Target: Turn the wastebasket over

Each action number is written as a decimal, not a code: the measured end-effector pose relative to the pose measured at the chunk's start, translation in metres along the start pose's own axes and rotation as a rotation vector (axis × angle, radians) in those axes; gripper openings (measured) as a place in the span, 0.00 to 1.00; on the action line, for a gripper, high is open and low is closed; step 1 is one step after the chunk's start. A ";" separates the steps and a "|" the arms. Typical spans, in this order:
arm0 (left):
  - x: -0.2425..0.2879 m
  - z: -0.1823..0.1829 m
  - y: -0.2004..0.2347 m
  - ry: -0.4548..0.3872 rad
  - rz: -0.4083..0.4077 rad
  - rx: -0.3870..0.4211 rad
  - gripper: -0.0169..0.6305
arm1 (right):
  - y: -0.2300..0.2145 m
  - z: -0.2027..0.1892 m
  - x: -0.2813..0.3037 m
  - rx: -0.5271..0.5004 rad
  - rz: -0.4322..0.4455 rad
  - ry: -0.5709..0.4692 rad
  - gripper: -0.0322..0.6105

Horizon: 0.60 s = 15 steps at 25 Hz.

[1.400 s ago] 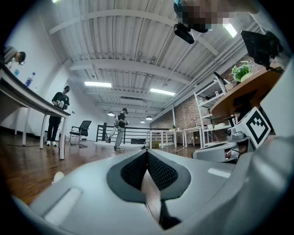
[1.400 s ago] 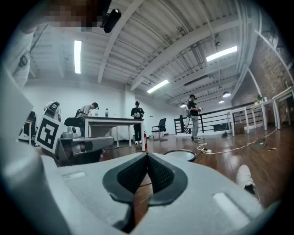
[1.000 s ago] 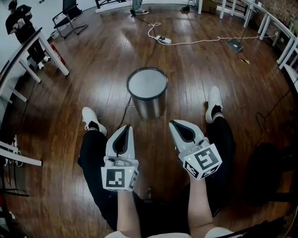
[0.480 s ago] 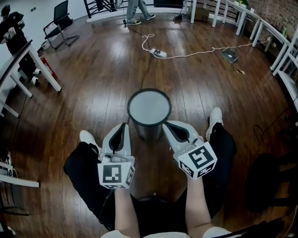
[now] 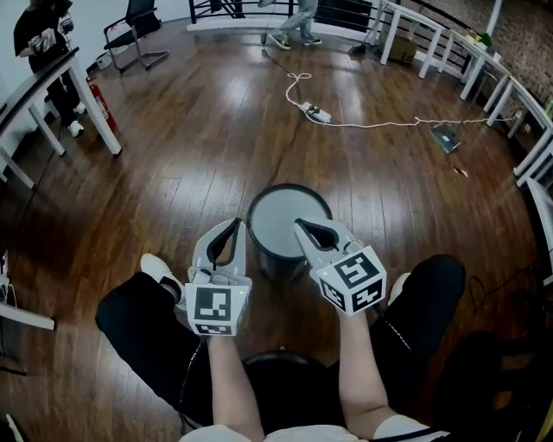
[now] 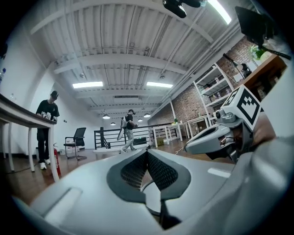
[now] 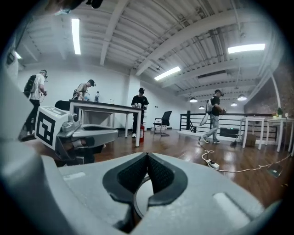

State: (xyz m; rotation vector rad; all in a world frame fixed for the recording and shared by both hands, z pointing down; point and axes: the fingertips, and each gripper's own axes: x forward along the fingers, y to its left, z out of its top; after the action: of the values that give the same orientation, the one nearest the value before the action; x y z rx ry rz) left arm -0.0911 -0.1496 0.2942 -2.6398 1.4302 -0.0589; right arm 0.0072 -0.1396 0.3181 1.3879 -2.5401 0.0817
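Observation:
The wastebasket is a metal cylinder with a dark rim around a pale grey round top face. It stands on the wood floor between the person's legs. My left gripper is shut and empty, its tip just left of the rim. My right gripper is also shut and empty, with its tip over the near right part of the top. In the left gripper view the pads meet, and the rim shows below them. The right gripper view shows the same: pads together, rim beneath.
A white cable and power strip lie on the floor beyond. A white table and a fire extinguisher stand at the left, with a chair behind. White tables line the right side. A person walks at the back.
Both grippers have moved forward to the wastebasket, from well short of it to its rim. The person has come closer, with feet now beside it. Both jaws stayed shut.

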 end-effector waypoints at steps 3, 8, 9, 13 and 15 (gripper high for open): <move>0.011 -0.009 0.014 0.022 0.044 -0.011 0.05 | 0.002 -0.015 0.034 -0.018 0.077 0.065 0.04; 0.029 -0.034 0.035 0.064 0.113 -0.087 0.16 | 0.028 -0.064 0.090 -0.067 0.253 0.238 0.26; 0.032 -0.040 0.042 0.070 0.126 -0.102 0.21 | 0.034 -0.078 0.099 -0.076 0.280 0.283 0.31; 0.039 -0.060 0.072 0.096 0.207 -0.131 0.47 | 0.054 -0.130 0.129 -0.093 0.344 0.430 0.37; 0.042 -0.067 0.082 0.100 0.239 -0.142 0.53 | 0.061 -0.149 0.139 -0.094 0.348 0.487 0.41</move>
State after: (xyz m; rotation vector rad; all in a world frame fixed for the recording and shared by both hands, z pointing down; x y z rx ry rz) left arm -0.1427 -0.2356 0.3476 -2.5842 1.8361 -0.0671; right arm -0.0877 -0.1957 0.4998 0.7597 -2.2982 0.3155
